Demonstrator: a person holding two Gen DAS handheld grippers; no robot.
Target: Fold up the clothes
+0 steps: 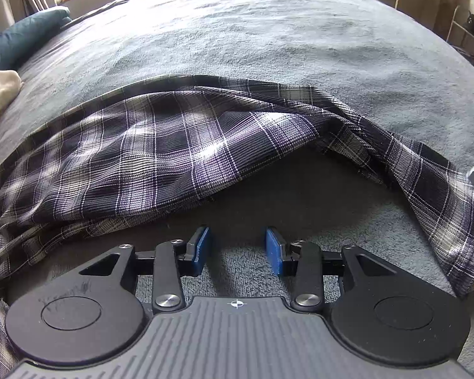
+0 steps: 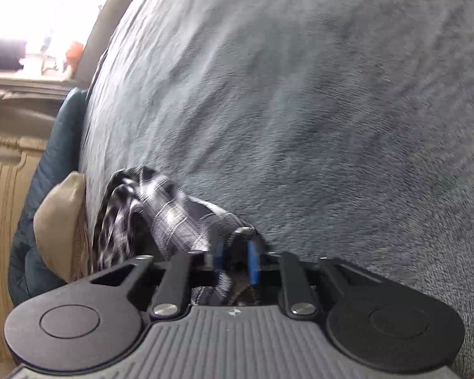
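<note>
Plaid garment (image 1: 173, 145) lies on grey bedding (image 1: 268, 31), pinched in the right claw (image 2: 235, 255); left claw (image 1: 237, 249) parted, empty.

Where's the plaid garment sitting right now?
The plaid garment lies rumpled on the grey blanket, just ahead of the open left gripper; its right-hand end is pinched in the right gripper.

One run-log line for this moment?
left tool: open, empty | right tool: shut on plaid garment | surface: grey blanket
</note>
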